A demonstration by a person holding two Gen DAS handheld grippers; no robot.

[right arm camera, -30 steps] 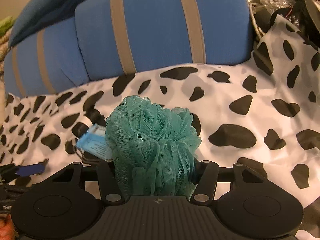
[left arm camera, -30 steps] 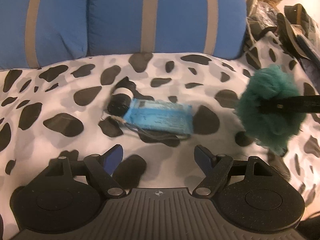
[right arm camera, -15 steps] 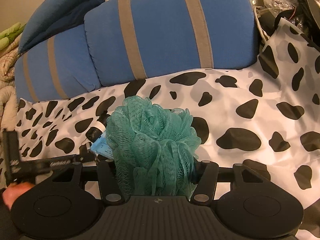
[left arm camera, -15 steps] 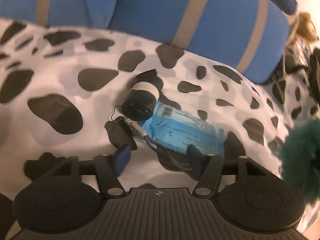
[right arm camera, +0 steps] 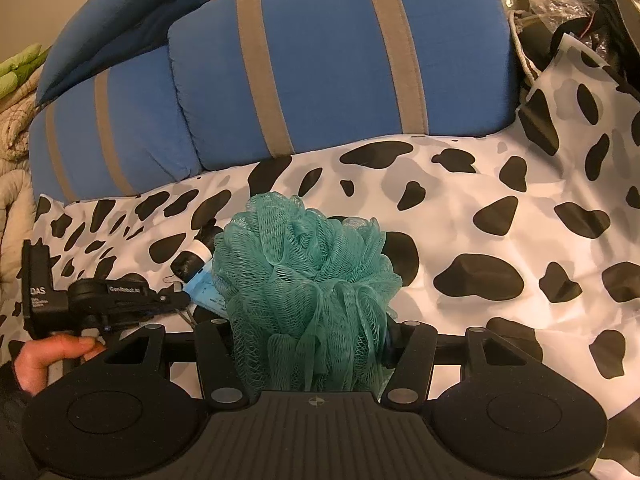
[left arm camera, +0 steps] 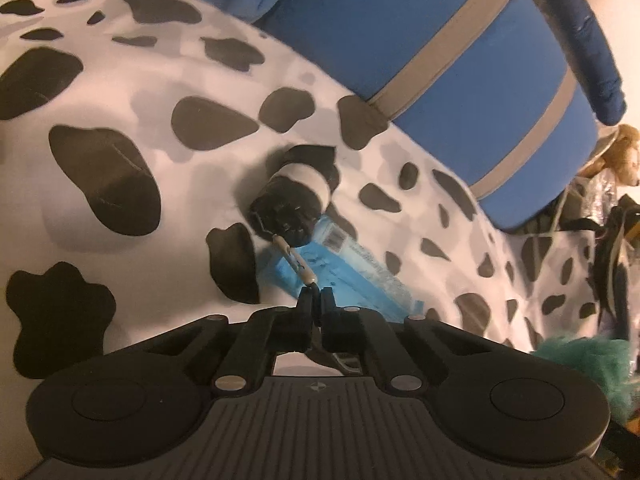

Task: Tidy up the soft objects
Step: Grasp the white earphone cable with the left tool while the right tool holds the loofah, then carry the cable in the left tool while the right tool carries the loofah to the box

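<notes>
My right gripper [right arm camera: 312, 332] is shut on a teal mesh bath pouf [right arm camera: 304, 276], which also shows at the lower right of the left wrist view [left arm camera: 580, 364]. My left gripper [left arm camera: 317, 300] is shut on the thin cord [left arm camera: 296, 258] hanging from a black and white roll [left arm camera: 292, 204], right over a blue wipes packet [left arm camera: 352, 272]. Both lie on a cow-print bed cover [left arm camera: 160, 184]. In the right wrist view the left gripper [right arm camera: 176, 302] is at the lower left, beside the roll [right arm camera: 194, 260] and packet [right arm camera: 204, 290].
Blue pillows with grey stripes [right arm camera: 320, 64] stand along the back of the bed. A brown plush toy [left arm camera: 616, 156] and dark clutter [left arm camera: 612, 248] sit at the right. Beige and green bedding [right arm camera: 16, 92] lies at the far left.
My left gripper moved forward and down to the roll and packet and closed on the cord. My right gripper kept hold of the pouf and drew back slightly.
</notes>
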